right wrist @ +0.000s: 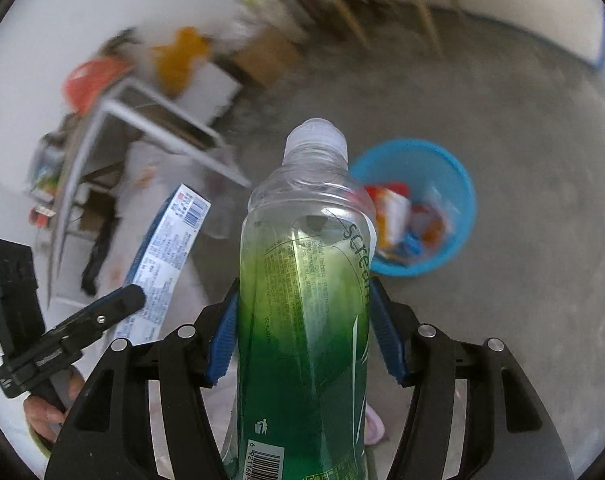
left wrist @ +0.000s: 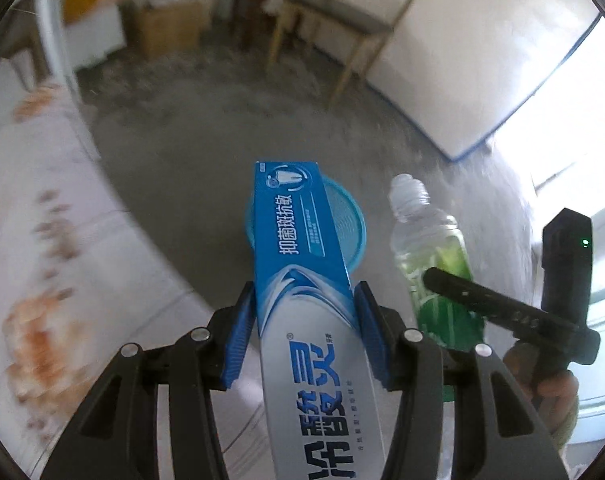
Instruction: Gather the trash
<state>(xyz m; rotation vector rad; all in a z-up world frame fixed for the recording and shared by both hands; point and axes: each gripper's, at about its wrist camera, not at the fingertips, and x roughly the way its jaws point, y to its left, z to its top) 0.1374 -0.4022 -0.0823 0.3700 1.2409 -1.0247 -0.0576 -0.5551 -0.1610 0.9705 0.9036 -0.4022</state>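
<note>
Firmly, each claw grips trash: flat cardboard toothpaste box (left wrist: 302, 280), ribbed plastic bottle (right wrist: 306, 280).

left tool (left wrist: 304, 304) clamped, right tool (right wrist: 304, 304) clamped

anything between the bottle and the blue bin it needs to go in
Nothing visible. The right gripper holds the bottle in the air, and only bare floor lies between it and the open blue bin, which already holds wrappers.

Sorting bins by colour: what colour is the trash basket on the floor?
Light blue basket, clearest in the right wrist view.
</note>
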